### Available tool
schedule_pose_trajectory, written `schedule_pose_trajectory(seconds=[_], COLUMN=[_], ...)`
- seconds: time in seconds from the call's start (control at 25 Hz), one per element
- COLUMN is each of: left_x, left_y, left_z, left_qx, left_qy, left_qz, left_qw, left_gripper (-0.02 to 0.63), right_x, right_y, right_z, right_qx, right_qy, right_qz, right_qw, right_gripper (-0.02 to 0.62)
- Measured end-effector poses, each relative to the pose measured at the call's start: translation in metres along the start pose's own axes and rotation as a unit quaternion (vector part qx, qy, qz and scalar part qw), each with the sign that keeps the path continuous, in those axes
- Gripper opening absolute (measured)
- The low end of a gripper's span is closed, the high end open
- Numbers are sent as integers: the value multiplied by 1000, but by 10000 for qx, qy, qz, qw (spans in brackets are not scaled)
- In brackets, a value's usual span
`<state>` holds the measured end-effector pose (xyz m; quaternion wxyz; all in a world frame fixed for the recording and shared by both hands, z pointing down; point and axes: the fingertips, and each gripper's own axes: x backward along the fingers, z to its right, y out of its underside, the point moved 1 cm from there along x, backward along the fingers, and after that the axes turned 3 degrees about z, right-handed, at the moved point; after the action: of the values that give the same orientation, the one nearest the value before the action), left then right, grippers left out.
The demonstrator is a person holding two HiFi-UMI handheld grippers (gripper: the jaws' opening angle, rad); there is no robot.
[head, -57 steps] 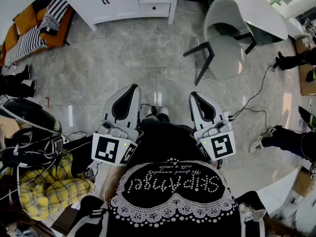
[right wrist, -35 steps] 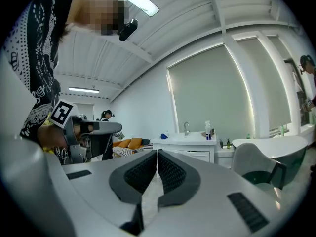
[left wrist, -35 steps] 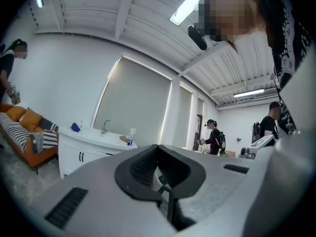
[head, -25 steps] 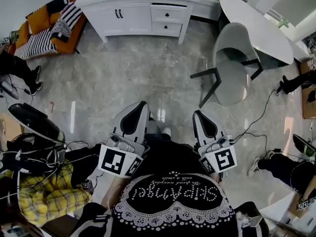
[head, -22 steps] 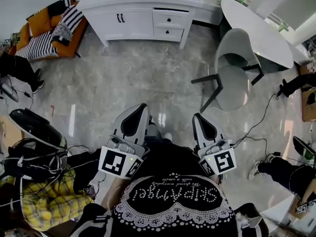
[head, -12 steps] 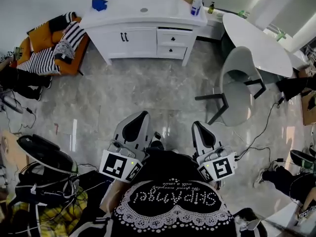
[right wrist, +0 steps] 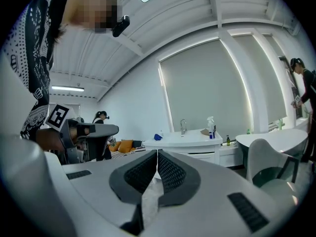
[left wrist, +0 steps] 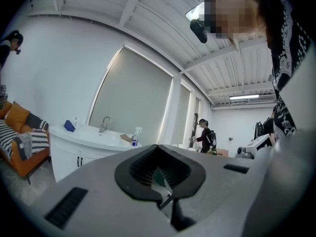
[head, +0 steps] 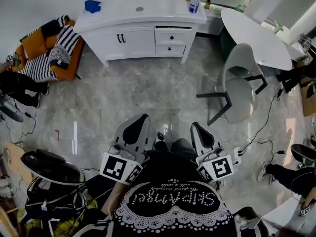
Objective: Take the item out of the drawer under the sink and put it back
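Both empty: left tongs and right tongs are pinched fully together. Item unseen, presumably inside the shut drawers under the sink, well ahead of me. Weight and stiffness unknown. I'd pinch a small knob first.

Your head camera looks steeply down past left gripper and right gripper to the floor; each gripper camera faces level along its jaws. All three catch the far sink cabinet.

The white sink cabinet, earlier cut off at the top, now shows whole and nearer.
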<state>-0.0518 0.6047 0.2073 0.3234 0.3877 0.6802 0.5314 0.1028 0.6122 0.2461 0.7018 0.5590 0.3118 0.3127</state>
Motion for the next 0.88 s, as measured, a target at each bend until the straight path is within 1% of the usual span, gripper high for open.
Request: schedule_pose_trajectory(seconds=[0.12,0.32,0.48,0.64,0.88], left_x=[3,1,-10,-38,-95], left_y=[-1,-3,-1,-3,-10], left_z=[-8,-22,-29,-36,-45], left_qx=[12,-38,-36,-42,6], left_qy=[-157,-371,-485,-529,-543], left_qz=[42,15,-37,-49,-17], left_qw=[9999,9993,9988,9986,9985], left_gripper=[5,5,5,5,5], right_x=[-8,-24,-37,-58,-91], right_y=[2,-2,4,-4,-24], right_z=[2,4,12,28,77], right_qx=[125,75,23,-136,-53], right_qy=[-94,-207,-331,-423,-456], right_qz=[-23,10,-74,-60,-46], right_qw=[9999,9998,9994,9990,9989], right_gripper=[18,18,18,18,18])
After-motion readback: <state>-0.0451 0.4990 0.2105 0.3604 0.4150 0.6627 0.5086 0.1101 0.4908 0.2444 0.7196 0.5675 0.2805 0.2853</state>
